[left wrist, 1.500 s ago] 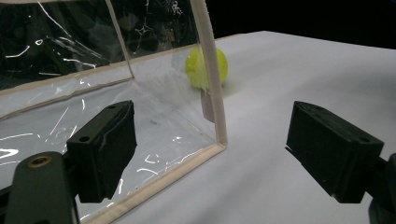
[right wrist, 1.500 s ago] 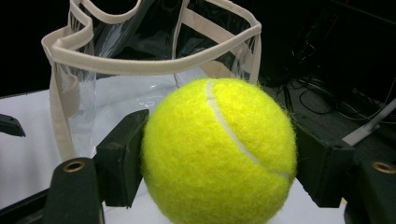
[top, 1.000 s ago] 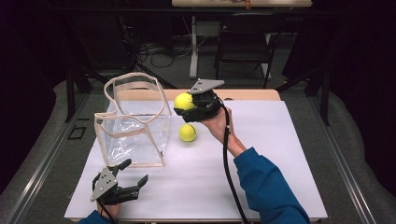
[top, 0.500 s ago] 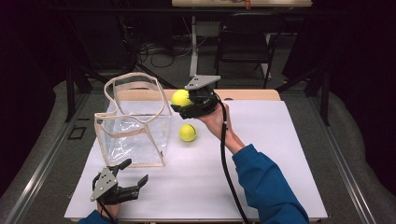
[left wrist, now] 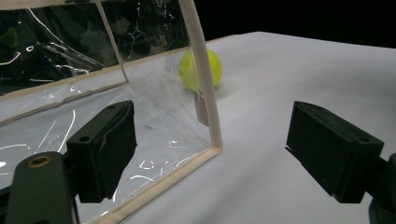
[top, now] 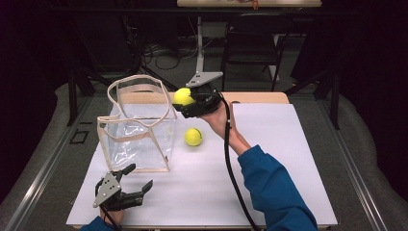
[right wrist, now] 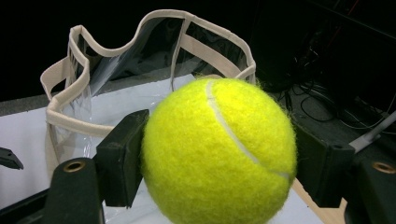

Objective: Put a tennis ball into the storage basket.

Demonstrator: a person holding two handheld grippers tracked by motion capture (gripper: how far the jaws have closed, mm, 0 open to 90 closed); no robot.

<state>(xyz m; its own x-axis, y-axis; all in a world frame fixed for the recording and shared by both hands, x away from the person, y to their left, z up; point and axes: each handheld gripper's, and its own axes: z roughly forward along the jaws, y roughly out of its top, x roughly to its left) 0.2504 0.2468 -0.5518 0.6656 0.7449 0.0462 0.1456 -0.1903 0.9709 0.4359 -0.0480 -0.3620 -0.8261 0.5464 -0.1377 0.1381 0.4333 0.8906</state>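
A clear plastic bag with cream fabric trim along its edges and looped handles stands open-topped on the white counter; its walls are glossy, creased film that throws back bright glints, and its rim sags in a wavy line.

The right gripper is held in the air just beside the bag's upper right rim, and its black block-shaped fingers are clamped on a fuzzy yellow-green tennis ball, pressing it from both sides. The held tennis ball is round, felt-covered, with a pale curved seam across its face. In the right gripper view it sits in front of the bag's open mouth.

A second tennis ball, the same felted yellow-green, lies on the counter just to the right of the bag, apart from its wall; in the left gripper view it shows partly through the bag's corner trim.

The left gripper rests low near the bag's front corner, its matte black fingers spread wide with nothing held between them. The bag's front bottom corner lies ahead between them, untouched.
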